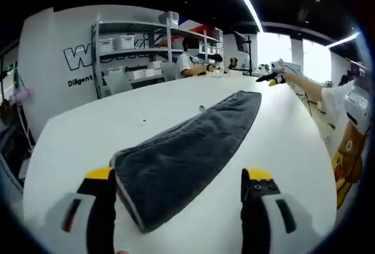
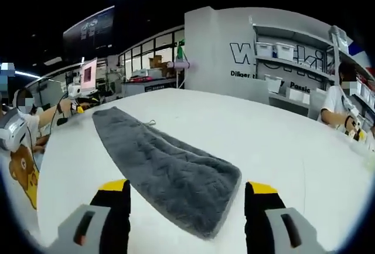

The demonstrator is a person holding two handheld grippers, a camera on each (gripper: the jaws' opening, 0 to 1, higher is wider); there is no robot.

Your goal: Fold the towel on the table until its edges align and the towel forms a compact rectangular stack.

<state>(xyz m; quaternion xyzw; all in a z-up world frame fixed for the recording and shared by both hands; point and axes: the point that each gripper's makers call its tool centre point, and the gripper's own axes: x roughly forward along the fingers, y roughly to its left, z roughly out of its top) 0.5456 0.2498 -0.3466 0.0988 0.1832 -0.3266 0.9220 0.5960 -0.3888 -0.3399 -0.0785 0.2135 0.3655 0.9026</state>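
**A:** What does the left gripper view give you?

**B:** The left claw (image 1: 184, 192) stands with its jaws wide apart, nothing between them held. They hover low over the white counter (image 1: 88, 142), and the near end of the dark grey towel (image 1: 190, 151) lies between the two yellow-tipped jaws without touching either. The towel is folded into one long narrow strip that runs away from the claw toward the far right of the counter. Its near end shows a pale hem along the edge.

**A:** Anything around it?

**B:** A metal shelving rack (image 1: 146, 46) with white bins stands behind the counter against a grey wall with lettering. A seated person (image 1: 190, 63) is at the far edge, and at the right an outstretched arm (image 1: 304, 87) holds another device over the counter.

**A:** And the right gripper view?

**B:** The right claw (image 2: 187, 207) is spread open too, gripping nothing. The towel (image 2: 161, 172) lies flat on the counter (image 2: 281, 142), its rounded near end between the jaws and just ahead of them, the strip stretching off to the upper left. A thin loop of thread sticks out beside its far part.

**A:** Background there?

**B:** A person in white (image 2: 337, 104) sits at the right edge near shelves (image 2: 293, 66) of bins. At the left, a monitor (image 2: 89, 73) glows.
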